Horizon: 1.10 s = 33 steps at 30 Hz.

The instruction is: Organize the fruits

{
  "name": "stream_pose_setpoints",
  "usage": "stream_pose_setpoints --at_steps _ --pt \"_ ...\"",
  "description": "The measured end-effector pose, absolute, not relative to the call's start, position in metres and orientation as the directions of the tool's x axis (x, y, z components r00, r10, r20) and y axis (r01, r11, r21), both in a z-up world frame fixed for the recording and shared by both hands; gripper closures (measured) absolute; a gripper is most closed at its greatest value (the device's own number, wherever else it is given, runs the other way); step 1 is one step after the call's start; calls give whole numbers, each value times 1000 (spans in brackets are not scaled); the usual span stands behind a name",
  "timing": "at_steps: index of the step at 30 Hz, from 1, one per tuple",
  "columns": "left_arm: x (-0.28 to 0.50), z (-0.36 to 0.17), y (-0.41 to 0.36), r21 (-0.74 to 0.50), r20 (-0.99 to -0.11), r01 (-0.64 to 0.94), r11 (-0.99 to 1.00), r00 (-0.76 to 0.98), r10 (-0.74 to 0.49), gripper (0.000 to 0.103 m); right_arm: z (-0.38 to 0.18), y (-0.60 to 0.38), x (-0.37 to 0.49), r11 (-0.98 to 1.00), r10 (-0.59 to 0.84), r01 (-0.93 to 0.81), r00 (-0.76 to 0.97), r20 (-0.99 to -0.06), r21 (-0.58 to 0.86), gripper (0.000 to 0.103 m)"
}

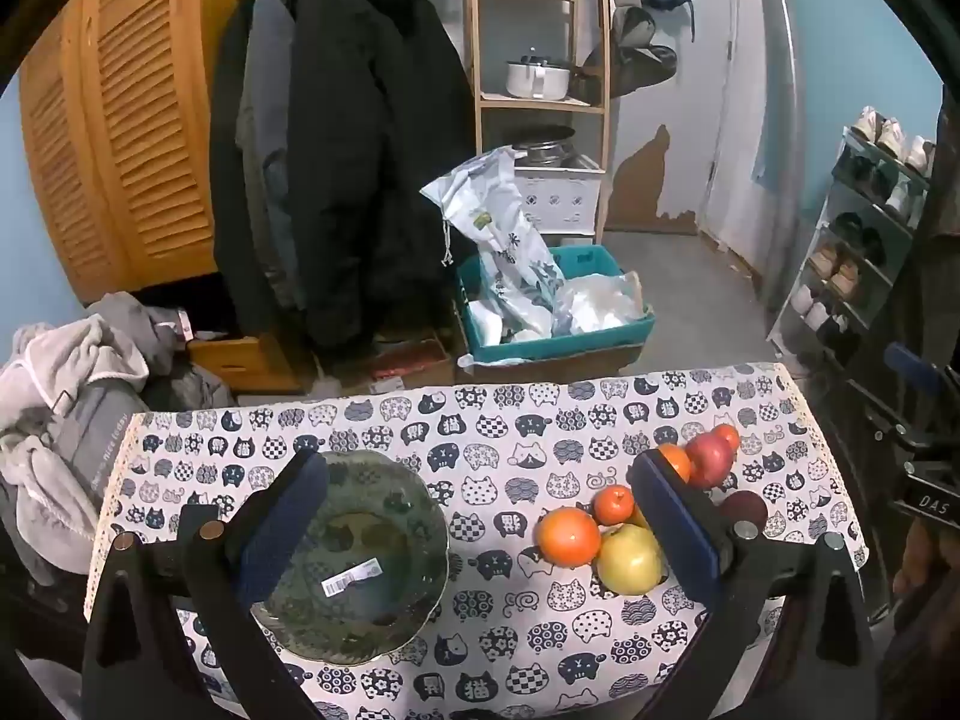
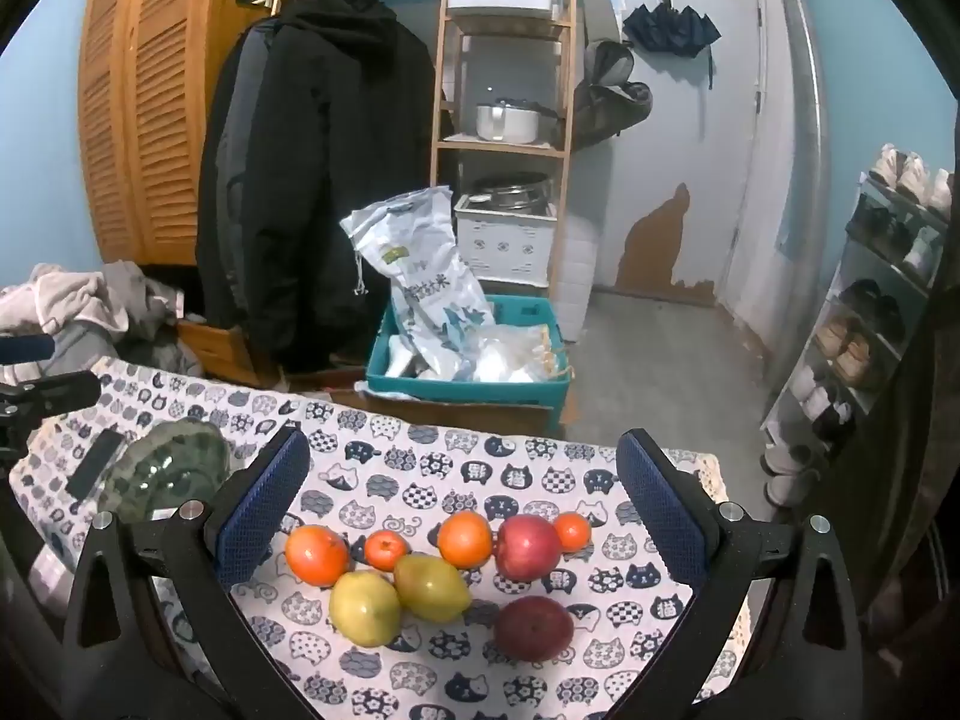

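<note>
A: Worktop (image 1: 600,648), cat-print cloth, small, edges close on every side. Green glass bowl (image 1: 360,558) on its left half, nothing in it but a barcode sticker (image 1: 352,577).

B: Fruit?

A: All on the right half, loose on the cloth, well apart from the bowl. From the right wrist view: two red apples, one (image 2: 529,546) in the back row, one (image 2: 533,627) nearer the camera and alone. Two yellow-green pears (image 2: 366,607) (image 2: 433,588) touching each other. Two larger oranges (image 2: 317,554) (image 2: 465,539), two small tangerines (image 2: 384,549) (image 2: 572,531).

B: Claws?

A: Left claw (image 1: 480,516) spread wide, holding nothing, hanging over the bowl and the gap beside it. Right claw (image 2: 459,498) also wide open and bare, hanging over the fruit cluster.

B: Risks?

A: My guess: round fruit, packed tight. A finger coming down on one pear likely nudges its neighbour or the orange behind, and anything set rolling has a short run to the cloth's edge and the floor. The far tangerine sits nearest the right edge. Also, the cloth could drag under a sideways push and shift the bowl. Fruit dropped from height may bounce out of the shallow bowl.
</note>
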<state>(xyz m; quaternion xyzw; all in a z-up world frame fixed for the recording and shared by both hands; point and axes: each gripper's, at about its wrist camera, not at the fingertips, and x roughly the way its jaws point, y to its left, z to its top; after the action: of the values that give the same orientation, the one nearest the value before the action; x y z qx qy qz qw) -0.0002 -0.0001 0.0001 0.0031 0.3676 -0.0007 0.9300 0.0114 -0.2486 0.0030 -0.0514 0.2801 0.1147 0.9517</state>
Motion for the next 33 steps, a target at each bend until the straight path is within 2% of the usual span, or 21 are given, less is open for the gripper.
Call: stream_pose_setpoints --at_steps 33 --pt "-4 7 2 5 -661 26 1000 750 -16 1 -5 -242 8 968 188 -249 808 -558 -35 3"
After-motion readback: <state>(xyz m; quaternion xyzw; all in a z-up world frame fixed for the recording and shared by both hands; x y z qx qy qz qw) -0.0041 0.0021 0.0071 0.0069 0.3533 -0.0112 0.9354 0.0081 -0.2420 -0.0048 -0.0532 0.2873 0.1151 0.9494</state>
